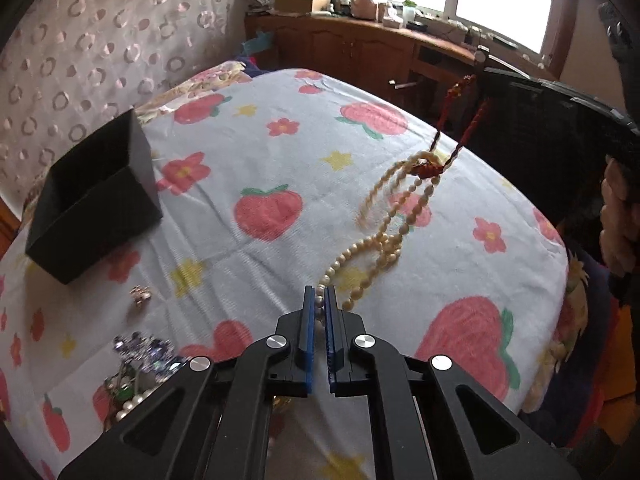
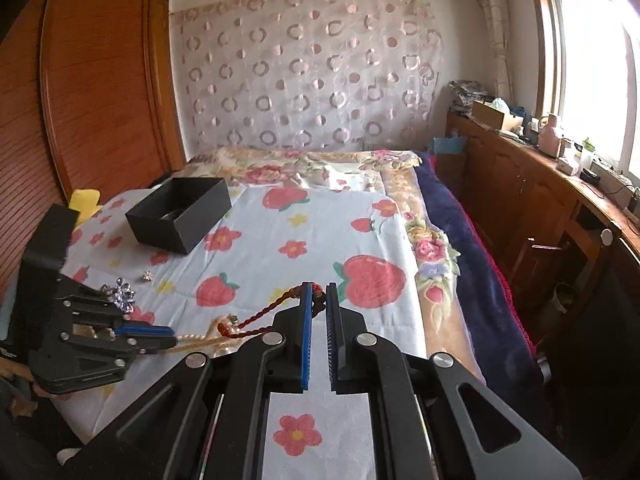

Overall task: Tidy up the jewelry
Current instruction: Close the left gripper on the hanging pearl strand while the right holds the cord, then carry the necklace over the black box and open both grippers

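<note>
Where fingers [image 1: 325, 300] pinch, round pearl strand [image 1: 352, 254]

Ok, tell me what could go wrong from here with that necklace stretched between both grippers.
1. The left gripper pinches the pearl strand while the right gripper holds the red cord; pulling further apart could snap the string or the knot.
2. The loops hang tangled where they meet the cord, so they may knot tighter.
3. The black box sits far left; the dangling strand could snag on the way over.

Cream pearl necklace [image 1: 376, 236] strung taut above the strawberry-print bed, tangled with a twisted red cord [image 1: 460, 128]; open black box [image 1: 92, 200] at left, small sparkly pieces [image 1: 140, 296] beside it.
</note>
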Demonstrator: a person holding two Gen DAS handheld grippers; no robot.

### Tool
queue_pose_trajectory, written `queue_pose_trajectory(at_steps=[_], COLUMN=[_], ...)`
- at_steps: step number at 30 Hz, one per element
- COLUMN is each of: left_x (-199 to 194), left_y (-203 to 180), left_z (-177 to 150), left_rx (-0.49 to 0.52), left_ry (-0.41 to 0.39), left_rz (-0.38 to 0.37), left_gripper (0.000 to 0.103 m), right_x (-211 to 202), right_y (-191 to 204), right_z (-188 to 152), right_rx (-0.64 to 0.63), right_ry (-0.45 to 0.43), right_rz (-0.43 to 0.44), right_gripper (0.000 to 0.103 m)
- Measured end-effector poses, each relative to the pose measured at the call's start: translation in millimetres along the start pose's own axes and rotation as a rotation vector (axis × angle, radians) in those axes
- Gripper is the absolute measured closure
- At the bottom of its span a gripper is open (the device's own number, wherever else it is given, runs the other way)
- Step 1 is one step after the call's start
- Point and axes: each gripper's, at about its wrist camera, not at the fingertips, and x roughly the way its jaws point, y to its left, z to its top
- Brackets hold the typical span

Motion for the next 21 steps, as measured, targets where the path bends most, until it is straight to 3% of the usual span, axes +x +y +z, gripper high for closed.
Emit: queue_pose_trajectory(at_steps=[8,16,21], left_x=[-51.4,-98.3,-128.9], left_y=[8.6,29.7,52.2], left_z=[-20.4,-36.9,-38.6], left_rx=[-0.042,-0.089,-0.131], left_ry=[-0.081,-0.151,-0.214], left_rz=[-0.077,-0.097,-0.065], left_gripper=[0.099,0.1,0.1], right_x=[13.6,26.9,36.1], right_y=[-7.9,-10.1,-3.9], right_z=[-0.4,10.0,16.6], right_rx=[0.063,0.062,0.035], right_ry=[0.016,0.021,0.029], right_rz=[-0.065,-0.123,-0.143], right_gripper=[0.095,0.095,0.095])
